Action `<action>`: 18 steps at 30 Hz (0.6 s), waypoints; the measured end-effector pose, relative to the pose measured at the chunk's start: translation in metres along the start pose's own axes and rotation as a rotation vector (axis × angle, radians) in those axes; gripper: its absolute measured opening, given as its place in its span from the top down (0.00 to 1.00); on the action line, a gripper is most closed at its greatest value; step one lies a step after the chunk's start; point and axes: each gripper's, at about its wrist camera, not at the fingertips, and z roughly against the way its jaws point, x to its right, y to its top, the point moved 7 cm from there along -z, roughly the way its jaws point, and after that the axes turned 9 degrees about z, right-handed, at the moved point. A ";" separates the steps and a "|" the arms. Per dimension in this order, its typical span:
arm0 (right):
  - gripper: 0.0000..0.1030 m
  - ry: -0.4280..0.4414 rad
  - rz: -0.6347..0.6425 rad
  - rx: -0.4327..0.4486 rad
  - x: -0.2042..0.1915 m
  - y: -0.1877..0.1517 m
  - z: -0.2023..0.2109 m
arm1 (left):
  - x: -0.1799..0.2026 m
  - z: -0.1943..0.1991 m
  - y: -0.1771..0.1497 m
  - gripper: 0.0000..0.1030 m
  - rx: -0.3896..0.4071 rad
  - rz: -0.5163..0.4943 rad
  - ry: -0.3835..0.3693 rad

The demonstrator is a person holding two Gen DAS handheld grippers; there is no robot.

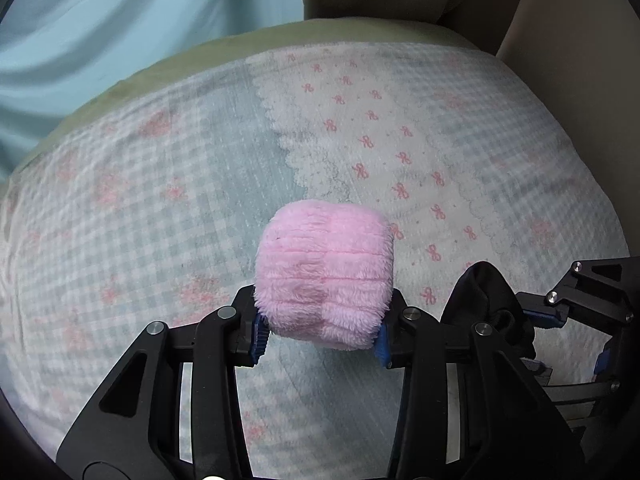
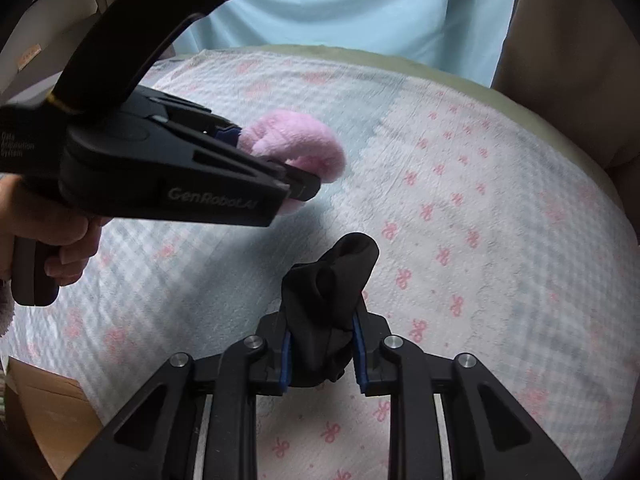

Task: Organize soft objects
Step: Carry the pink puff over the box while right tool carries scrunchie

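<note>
Left gripper [image 1: 320,338] clamped, right gripper [image 2: 322,354] clamped — both angled down.

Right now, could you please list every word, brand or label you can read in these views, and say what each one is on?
"GenRobot.AI": on the side of the left gripper's black body.
"Data Acquisition System": small, blurred print further back on the same body; the reading is uncertain.
A small tag at the upper left of the right wrist view: too blurred to read.
</note>
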 end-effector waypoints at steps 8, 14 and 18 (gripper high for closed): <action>0.79 -0.043 -0.028 0.075 -0.004 0.016 0.073 | 0.015 0.088 0.000 0.64 0.080 0.000 0.016; 0.79 -0.079 -0.044 0.140 -0.013 0.031 0.142 | 0.032 0.167 -0.010 0.64 0.148 0.013 0.021; 0.79 -0.104 -0.056 0.180 -0.023 0.031 0.192 | 0.049 0.221 -0.027 0.64 0.190 0.009 0.031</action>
